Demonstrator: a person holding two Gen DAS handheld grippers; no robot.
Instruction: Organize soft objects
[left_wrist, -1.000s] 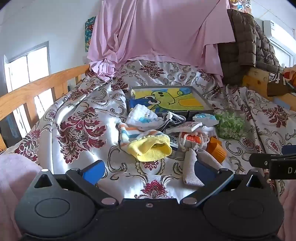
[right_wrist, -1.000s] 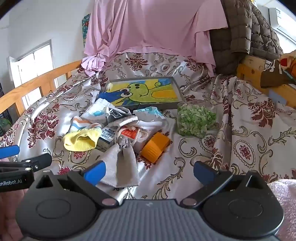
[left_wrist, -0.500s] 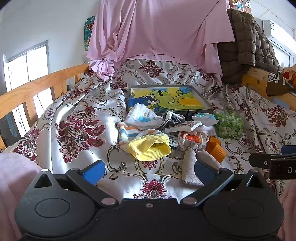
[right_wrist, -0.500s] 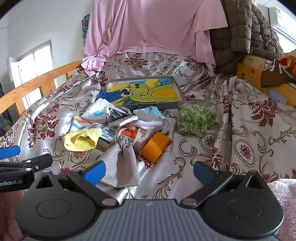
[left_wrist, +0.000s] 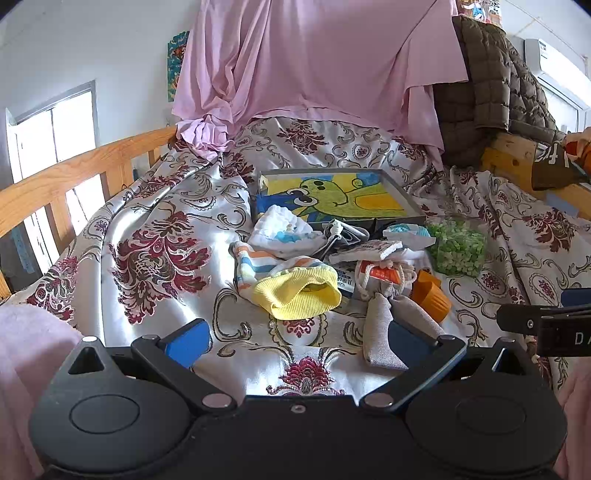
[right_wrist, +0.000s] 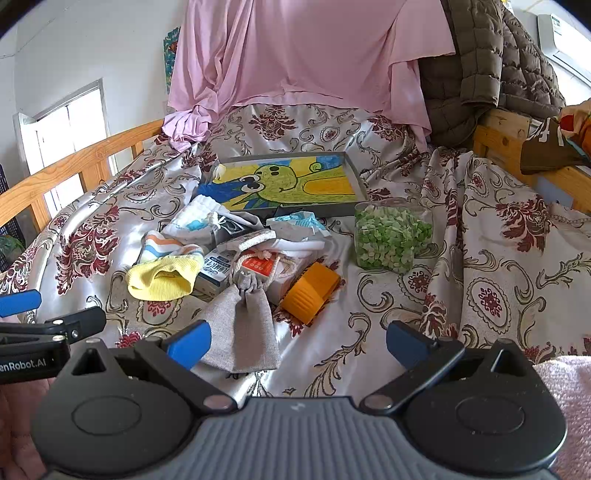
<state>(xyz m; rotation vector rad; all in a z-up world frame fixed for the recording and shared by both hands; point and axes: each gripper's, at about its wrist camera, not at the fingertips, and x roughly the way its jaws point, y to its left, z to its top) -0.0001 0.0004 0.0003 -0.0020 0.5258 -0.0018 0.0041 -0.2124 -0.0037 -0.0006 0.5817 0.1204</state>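
- Both tools hang above the near edge of the bedspread (left_wrist: 155, 206) with nothing held; judged from this, sorting has not started and the step in hand is choosing a first piece
- The left gripper (left_wrist: 295, 341) has its tongs spread wide, and so does the right gripper (right_wrist: 297, 343)
- The soft things lie heaped in the middle of the bed, just in front of the frog-picture tray (right_wrist: 284, 181): a yellow-cuffed sock (left_wrist: 295, 291), a white cloth pouch (left_wrist: 282, 230), and a grey drawstring bag (right_wrist: 242, 328) nearest the near edge
- The next move likely calls for reaching forward and lowering one open tool over the grey bag or the sock, pinching only fabric and sparing the cords
- The right view shows the grey bag whole, beside the orange lid (right_wrist: 308, 291) and the jar of green bits (right_wrist: 391, 240); in the left view the right-hand finger hides part of the bag
- The left view shows more bare spread by the wooden rail (left_wrist: 74, 173)
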